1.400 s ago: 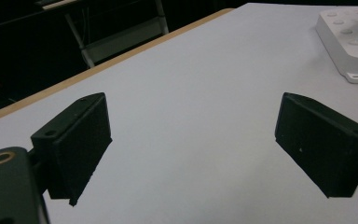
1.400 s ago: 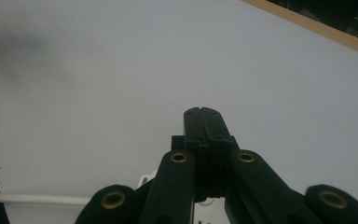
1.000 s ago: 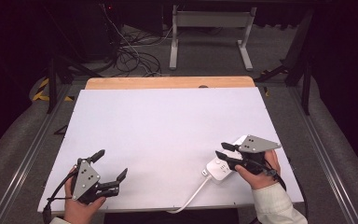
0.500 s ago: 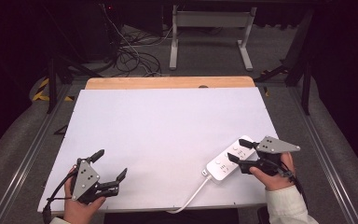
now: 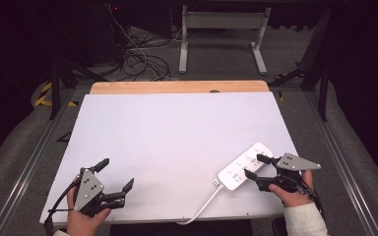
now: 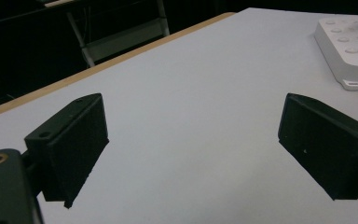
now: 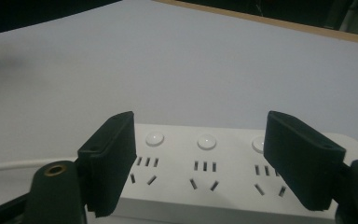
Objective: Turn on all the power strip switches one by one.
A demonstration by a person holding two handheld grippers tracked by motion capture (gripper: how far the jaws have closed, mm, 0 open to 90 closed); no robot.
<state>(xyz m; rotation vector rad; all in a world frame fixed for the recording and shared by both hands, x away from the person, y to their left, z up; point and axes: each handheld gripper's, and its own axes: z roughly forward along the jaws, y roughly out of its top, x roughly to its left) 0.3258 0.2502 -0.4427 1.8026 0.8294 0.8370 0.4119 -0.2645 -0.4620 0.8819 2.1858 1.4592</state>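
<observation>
1. While the right gripper (image 5: 257, 166) sits over the power strip (image 5: 241, 168) with jaws spread wide, it grips nothing; in the right gripper view the jaws stand on both sides of the strip's (image 7: 223, 172) sockets w/o closing.
2. Since a sec ago the strip has slid away from the near edge and turned, now lying diagonal near the table's (image 5: 177, 132) right edge toward the near right corner (cord (image 5: 204, 206) trails off the near edge).
3. That reads as repositioning mostly done; the hand seems to be letting go or re-aiming for another grab.
4. Left gripper (image 5: 114, 178) hasn't moved: wide open, empty, near the near left corner, well apart from the strip (image 6: 349, 44).
</observation>
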